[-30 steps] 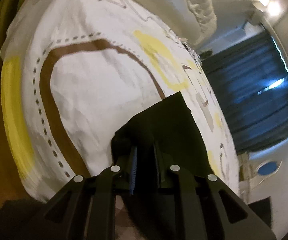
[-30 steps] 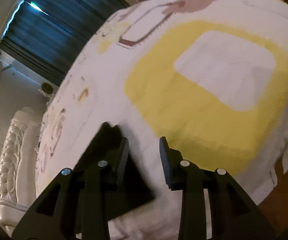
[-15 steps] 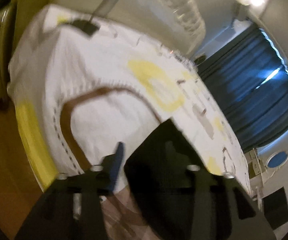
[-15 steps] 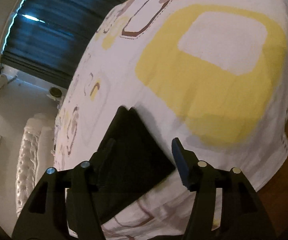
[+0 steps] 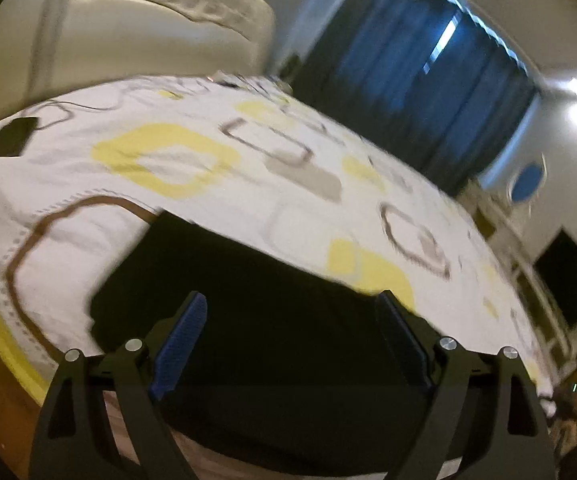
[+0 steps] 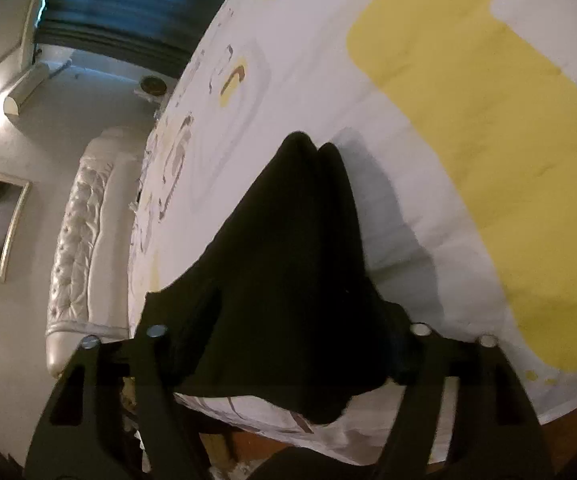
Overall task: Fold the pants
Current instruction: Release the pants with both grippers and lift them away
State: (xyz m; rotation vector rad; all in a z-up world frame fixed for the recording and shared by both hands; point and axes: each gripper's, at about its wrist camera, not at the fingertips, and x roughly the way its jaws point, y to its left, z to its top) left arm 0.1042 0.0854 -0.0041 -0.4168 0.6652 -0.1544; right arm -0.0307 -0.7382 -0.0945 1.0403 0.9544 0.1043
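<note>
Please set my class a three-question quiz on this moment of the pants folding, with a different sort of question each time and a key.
1. Multiple choice: what colour are the pants? A white, B black, C yellow.
2. True or false: the left gripper has its pads clamped on the pants.
3. Fill in: the bed cover under the pants is white with brown, grey and ____ shapes.

Key
1. B.
2. False: its jaws are opening and the blue pads stand clear of the fabric.
3. Yellow.
</note>
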